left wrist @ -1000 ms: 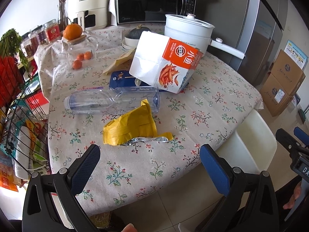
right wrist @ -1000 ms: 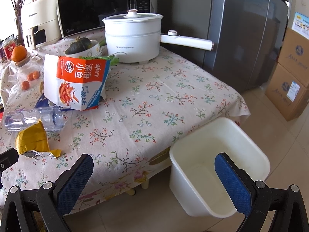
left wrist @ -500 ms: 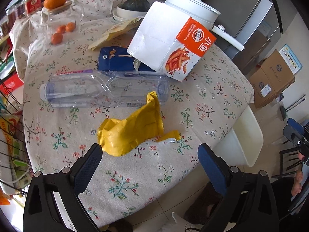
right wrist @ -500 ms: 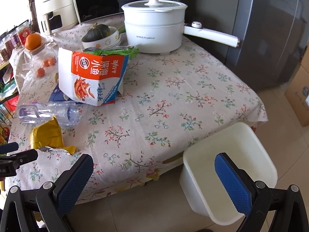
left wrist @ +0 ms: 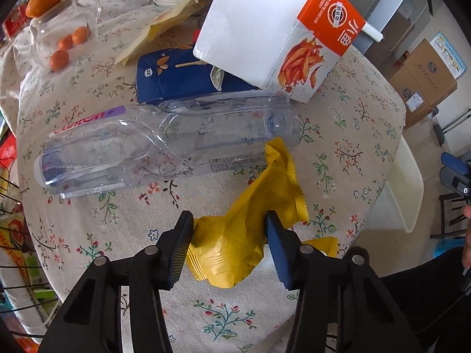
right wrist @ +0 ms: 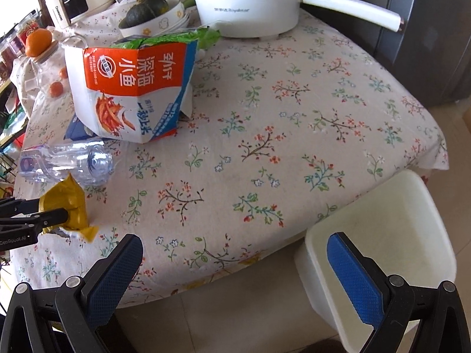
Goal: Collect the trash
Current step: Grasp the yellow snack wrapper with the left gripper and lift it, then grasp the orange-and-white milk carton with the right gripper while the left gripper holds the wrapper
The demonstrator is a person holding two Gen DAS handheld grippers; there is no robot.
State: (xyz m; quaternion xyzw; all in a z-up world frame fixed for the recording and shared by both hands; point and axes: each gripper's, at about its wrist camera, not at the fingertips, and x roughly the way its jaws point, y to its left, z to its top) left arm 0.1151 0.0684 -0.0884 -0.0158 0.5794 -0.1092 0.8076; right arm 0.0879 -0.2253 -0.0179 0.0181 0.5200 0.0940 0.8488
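Two grippers show above a table (right wrist: pixel 294 111) in a floral cloth; the left gripper (left wrist: pixel 228 248) points steeply down with its jaws on either side of a crumpled yellow wrapper (left wrist: pixel 250 235); the jaws have just been closing, and both pads touch the wrapper's flanks, though whether they squeeze it firmly is hard to judge from this angle. In the left wrist view the wrapper lies near the table's front edge, its long axis running from about seven o'clock up to one o'clock; its upper tip just reaches the clear plastic bottle (left wrist: pixel 164 144), and a torn flap trails at four o'clock. The bottle lies on its side, long axis from nine to three o'clock, with its capped end at nine. Beyond it, at twelve o'clock, lies a flat blue packet (left wrist: pixel 176 76), and a white and orange carton (left wrist: pixel 273 32) leans over it at one o'clock.

The right gripper (right wrist: pixel 235 276) hangs beyond the table edge with its jaws spread wide and nothing between them; a white bin (right wrist: pixel 382 253) stands on the floor below the table's corner, partly behind the right-hand pad.
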